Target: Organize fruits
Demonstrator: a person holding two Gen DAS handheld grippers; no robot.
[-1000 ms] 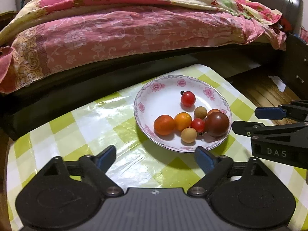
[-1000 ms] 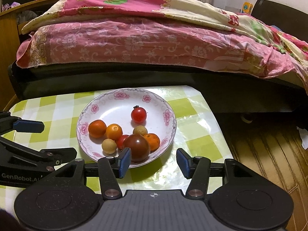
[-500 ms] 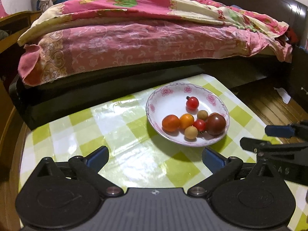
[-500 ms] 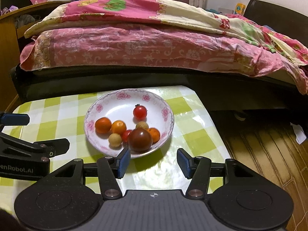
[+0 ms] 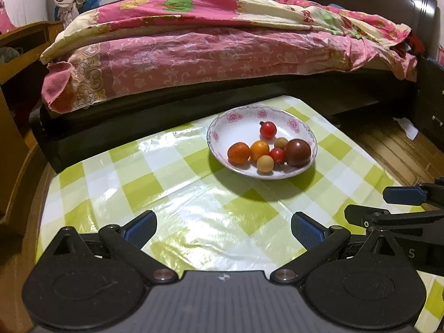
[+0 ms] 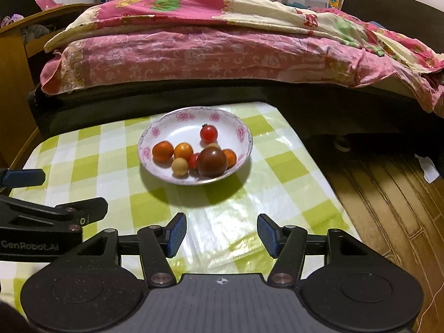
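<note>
The fruits sit together in a white flowered plate (image 5: 301,127) on the green-and-white checked bench (image 5: 166,194). A large dark tomato (image 5: 297,152) lies at the plate's near right; beside it are a small red tomato (image 5: 277,154), a pale round fruit (image 5: 265,163), an orange tomato (image 5: 259,149) and a redder orange one (image 5: 238,153). A red cherry tomato (image 5: 268,130) sits apart, toward the far rim. The right wrist view alone shows one more orange fruit (image 6: 231,157) behind the dark tomato.

The left claw (image 5: 223,226) is spread wide over bare cloth, nothing between its pads. The right claw (image 6: 221,234) has just been opening and is also spread, with nothing between its pads. Each view catches the other claw at its edge. Behind the bench stands a bed (image 6: 222,50) with a pink quilt; the wooden floor (image 6: 388,194) shows most fully in the right view.
</note>
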